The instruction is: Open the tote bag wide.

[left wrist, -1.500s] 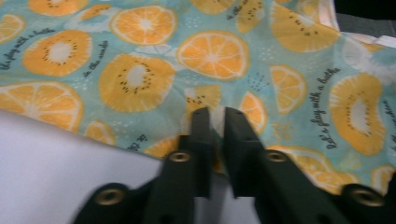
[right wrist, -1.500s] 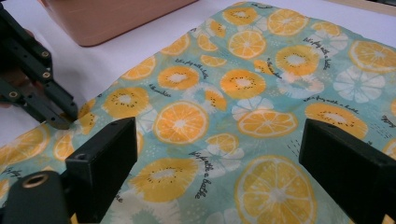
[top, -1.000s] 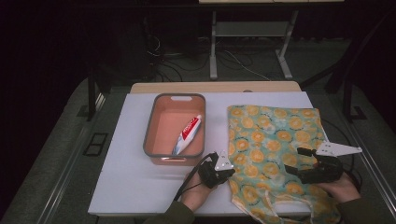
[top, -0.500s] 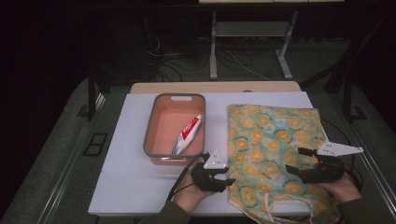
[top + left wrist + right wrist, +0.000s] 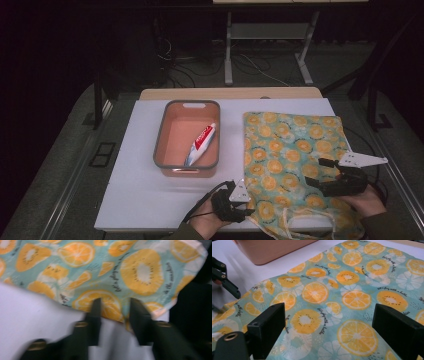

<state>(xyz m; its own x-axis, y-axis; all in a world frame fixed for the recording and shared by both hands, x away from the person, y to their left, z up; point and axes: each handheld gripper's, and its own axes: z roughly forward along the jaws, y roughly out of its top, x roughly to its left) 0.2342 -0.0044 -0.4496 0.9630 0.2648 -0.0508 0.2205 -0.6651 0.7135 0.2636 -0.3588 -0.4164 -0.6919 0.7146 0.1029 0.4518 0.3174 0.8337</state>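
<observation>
A white counter [image 5: 150, 200] is sitting in a dark room. The fruit-print bag [image 5: 292, 160] is lying flat. The left hand-held gripper [image 5: 113, 312] has just been closing, its jaws a little apart at the bag's edge. The right hand-held gripper [image 5: 328, 322] is gaping wide above the bag.

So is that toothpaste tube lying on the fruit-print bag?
No, the toothpaste tube lies inside the orange bin, which stands on the white table beside the fruit-print bag.

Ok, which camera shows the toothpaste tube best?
The high view: the toothpaste tube lies whole in the salmon bin. The right gripper view catches a corner of the bin, not the tube; the left gripper view faces the fruit-print bag.
</observation>
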